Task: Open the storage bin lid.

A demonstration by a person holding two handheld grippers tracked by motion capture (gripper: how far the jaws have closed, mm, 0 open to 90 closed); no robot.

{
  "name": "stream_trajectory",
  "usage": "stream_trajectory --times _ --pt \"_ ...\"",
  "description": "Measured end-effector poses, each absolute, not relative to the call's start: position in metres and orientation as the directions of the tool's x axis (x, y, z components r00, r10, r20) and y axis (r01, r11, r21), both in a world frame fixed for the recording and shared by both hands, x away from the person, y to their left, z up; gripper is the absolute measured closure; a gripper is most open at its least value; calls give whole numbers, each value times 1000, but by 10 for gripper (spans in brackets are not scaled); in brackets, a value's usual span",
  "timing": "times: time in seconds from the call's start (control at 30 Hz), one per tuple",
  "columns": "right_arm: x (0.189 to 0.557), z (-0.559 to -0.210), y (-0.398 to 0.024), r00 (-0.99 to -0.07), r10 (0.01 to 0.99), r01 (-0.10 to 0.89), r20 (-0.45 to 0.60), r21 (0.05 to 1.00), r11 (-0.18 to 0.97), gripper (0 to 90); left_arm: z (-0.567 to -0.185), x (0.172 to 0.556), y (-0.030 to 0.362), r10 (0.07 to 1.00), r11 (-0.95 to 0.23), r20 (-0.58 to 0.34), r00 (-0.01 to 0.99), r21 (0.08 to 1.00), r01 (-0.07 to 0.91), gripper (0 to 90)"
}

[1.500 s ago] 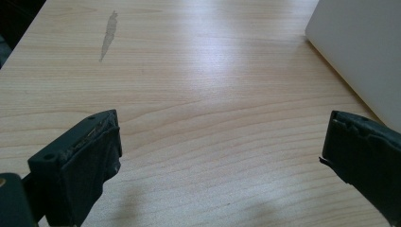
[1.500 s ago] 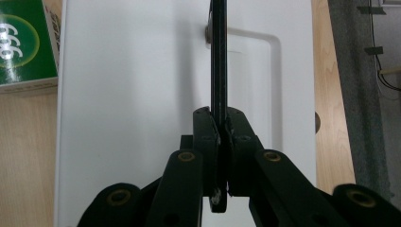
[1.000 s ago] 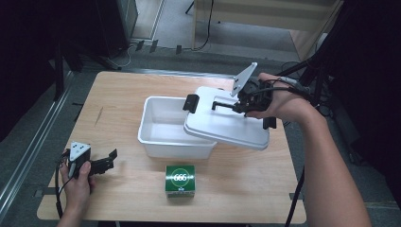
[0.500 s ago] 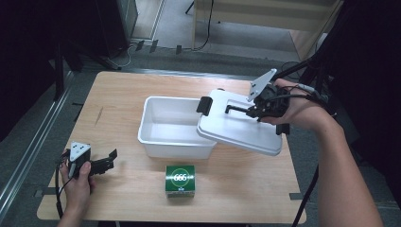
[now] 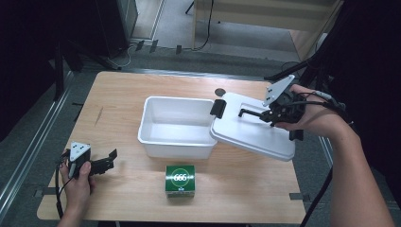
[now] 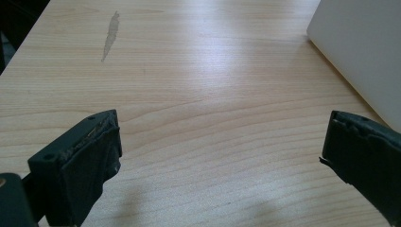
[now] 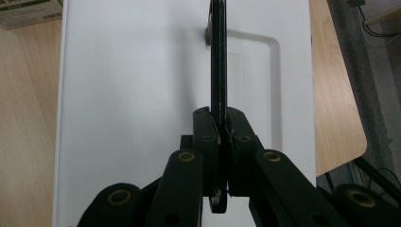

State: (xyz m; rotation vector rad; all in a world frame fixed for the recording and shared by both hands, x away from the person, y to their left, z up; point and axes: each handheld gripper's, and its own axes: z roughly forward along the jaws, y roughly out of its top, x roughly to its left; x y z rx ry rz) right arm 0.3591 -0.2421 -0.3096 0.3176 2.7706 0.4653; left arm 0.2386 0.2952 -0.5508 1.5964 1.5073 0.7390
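Lid (image 5: 255,130), white and single, hangs tilted at the tub's (image 5: 177,125) three o'clock, one edge over the rim, its black handle (image 7: 218,56) pinched tight in the right gripper (image 5: 272,113). One green box (image 5: 180,179) sits at the tub's six o'clock. Left gripper (image 5: 106,161), jaws wide and empty, rests on the table (image 5: 123,90) at eight o'clock.
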Motion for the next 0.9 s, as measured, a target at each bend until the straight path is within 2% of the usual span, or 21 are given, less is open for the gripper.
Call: stream_trajectory --times 0.4,0.9 --pt "352 -318 -268 -916 305 204 -260 352 913 854 -551 239 295 987 32 -108 118 854 519 0" --pt "352 -352 -278 -919 320 233 -232 337 912 854 -551 239 295 987 30 -107 118 853 520 0"
